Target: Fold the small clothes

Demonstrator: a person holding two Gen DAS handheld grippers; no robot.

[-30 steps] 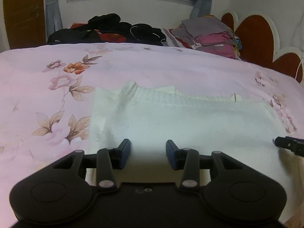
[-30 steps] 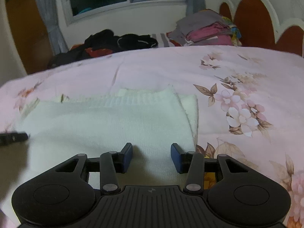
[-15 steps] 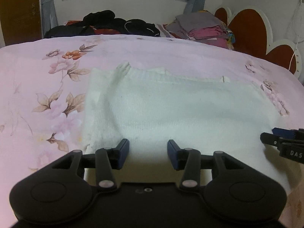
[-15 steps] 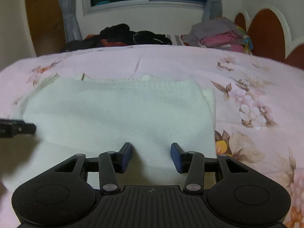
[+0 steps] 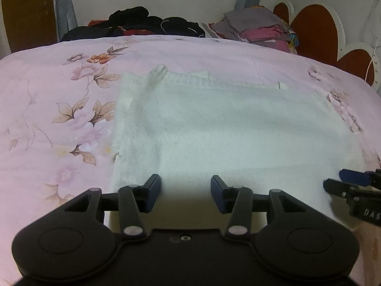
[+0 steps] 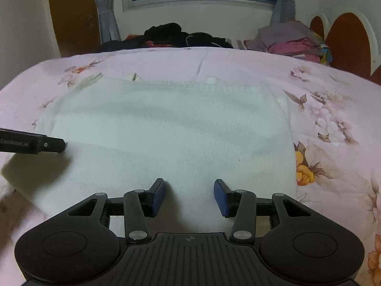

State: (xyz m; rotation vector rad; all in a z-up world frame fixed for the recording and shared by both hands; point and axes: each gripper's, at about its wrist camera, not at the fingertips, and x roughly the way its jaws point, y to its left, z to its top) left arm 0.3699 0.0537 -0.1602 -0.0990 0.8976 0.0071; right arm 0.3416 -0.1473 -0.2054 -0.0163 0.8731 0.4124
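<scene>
Because both tools hang over the near hem with nothing gripped, the risks all lie in the pickup.

Garment: the white knit garment [image 5: 238, 128] lies flat on the pink floral bedspread [image 5: 47, 100], toward the bed's near edge, its ribbed band on the far side and a narrow underlayer showing along its left and right edges.

Left gripper: the left gripper [image 5: 185, 191] has its jaws apart over the garment's near-left corner; no cloth sits between the pads.

Right gripper: the right gripper [image 6: 189, 195] is likewise parted and empty, over the near-right corner just inside the garment's right edge.

Risk, layers: a shallow pinch could lift only the top layer, so the underlayer stays behind and the fold comes out lopsided.

Risk, bedspread: a deep pinch could catch the bedspread with the knit and drag it.

Risk, evenness: one corner gripped further in than the other would likely skew the fold line.

Risk, stretch: the knit looks soft and may sag between the two corners.

Far edge: the dark clothes pile [image 6: 171, 34] and the folded stack [image 6: 293, 40] are well apart, no hazard.
</scene>
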